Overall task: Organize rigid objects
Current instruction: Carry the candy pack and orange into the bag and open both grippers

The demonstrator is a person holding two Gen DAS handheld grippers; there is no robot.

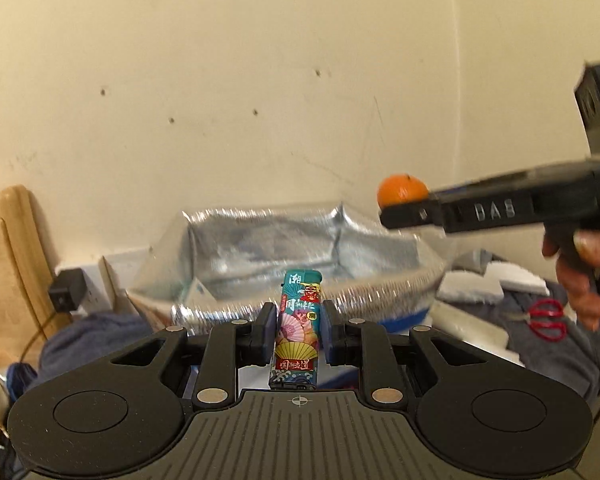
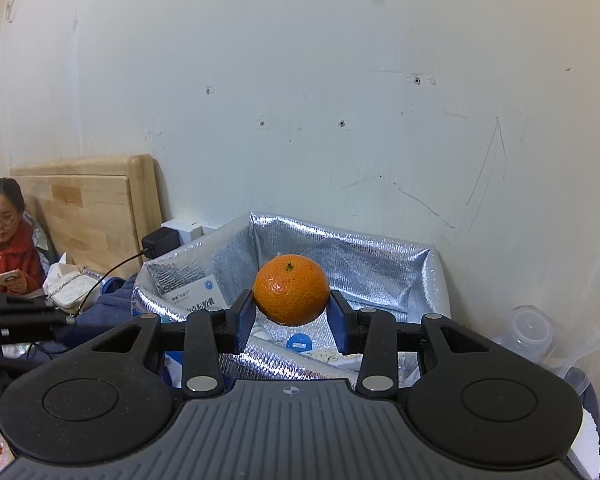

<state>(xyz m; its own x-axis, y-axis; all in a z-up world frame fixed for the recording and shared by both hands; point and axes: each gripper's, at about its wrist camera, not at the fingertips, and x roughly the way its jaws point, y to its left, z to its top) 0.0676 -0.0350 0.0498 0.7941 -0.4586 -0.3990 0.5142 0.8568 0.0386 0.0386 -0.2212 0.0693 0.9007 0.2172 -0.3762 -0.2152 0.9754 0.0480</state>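
Gripping a lighter (image 1: 297,330) upright, left gripper (image 1: 298,334) level, right gripper (image 2: 292,322) pinching tangerine (image 2: 291,290)

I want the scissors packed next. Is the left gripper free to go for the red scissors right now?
Probably not: the left gripper is shut on the lighter, so it would have to drop that first. The red scissors lie uncovered.

left wrist: faces wall, close | right wrist: same | shared: foil bag (image 1: 300,248) (image 2: 340,248)

"DAS" on right gripper (image 1: 410,212) side, "潮" and "国" on lighter (image 1: 298,330)
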